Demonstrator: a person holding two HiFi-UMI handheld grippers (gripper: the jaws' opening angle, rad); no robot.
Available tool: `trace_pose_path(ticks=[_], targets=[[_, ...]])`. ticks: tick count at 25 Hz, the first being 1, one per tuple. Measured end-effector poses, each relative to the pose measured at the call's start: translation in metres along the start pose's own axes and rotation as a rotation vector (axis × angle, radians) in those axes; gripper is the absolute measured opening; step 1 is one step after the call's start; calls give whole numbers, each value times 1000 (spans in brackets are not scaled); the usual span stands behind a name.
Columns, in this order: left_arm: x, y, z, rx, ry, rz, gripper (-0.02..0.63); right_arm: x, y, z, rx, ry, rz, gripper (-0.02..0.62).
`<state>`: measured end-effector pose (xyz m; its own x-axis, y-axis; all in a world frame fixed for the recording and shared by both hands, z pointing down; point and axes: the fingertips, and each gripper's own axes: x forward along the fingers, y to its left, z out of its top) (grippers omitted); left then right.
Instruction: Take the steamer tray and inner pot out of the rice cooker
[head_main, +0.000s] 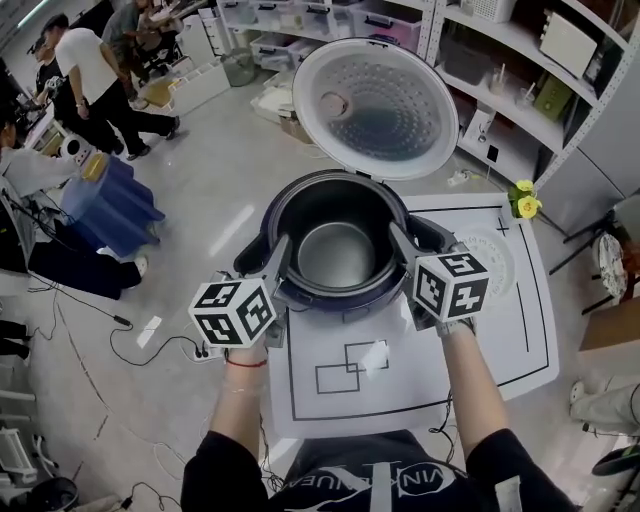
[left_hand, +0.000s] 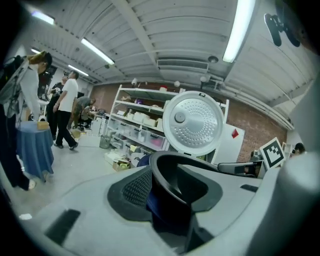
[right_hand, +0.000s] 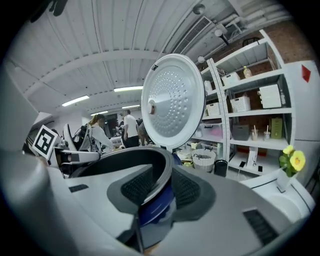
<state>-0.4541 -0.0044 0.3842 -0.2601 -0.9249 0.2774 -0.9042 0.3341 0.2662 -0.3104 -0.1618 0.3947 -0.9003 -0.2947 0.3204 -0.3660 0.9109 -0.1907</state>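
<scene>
The dark blue rice cooker (head_main: 262, 228) stands on the white table (head_main: 430, 385) with its lid (head_main: 375, 105) swung up. The metal inner pot (head_main: 335, 255) sits inside it. A white perforated steamer tray (head_main: 497, 262) lies on the table just right of the cooker. My left gripper (head_main: 283, 252) straddles the pot's left rim (left_hand: 182, 167), jaws wide, the rim between them without a clear pinch. My right gripper (head_main: 400, 245) is at the right rim (right_hand: 152, 157), and its pads (right_hand: 187, 192) press the rim from both sides.
Yellow flowers (head_main: 524, 200) stand at the table's far right corner. Black rectangles (head_main: 350, 368) are printed on the table in front of the cooker. Shelving (head_main: 520, 60) runs behind. A blue bin (head_main: 110, 205), floor cables and people (head_main: 85, 70) are off to the left.
</scene>
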Motion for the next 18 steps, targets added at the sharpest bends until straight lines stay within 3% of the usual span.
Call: trace_pose_path(ticks=[5,10,18], targets=[[-6,2,3,-43,-52,53,129,-7,-1,3,133,-81,27,83],[-14,-2,18,-81,-127,75,109,-16,1,10,131,-123,27,71],[-35,-15,49,-67,-232,83,97,-38,11,50,122,-262,61,63]])
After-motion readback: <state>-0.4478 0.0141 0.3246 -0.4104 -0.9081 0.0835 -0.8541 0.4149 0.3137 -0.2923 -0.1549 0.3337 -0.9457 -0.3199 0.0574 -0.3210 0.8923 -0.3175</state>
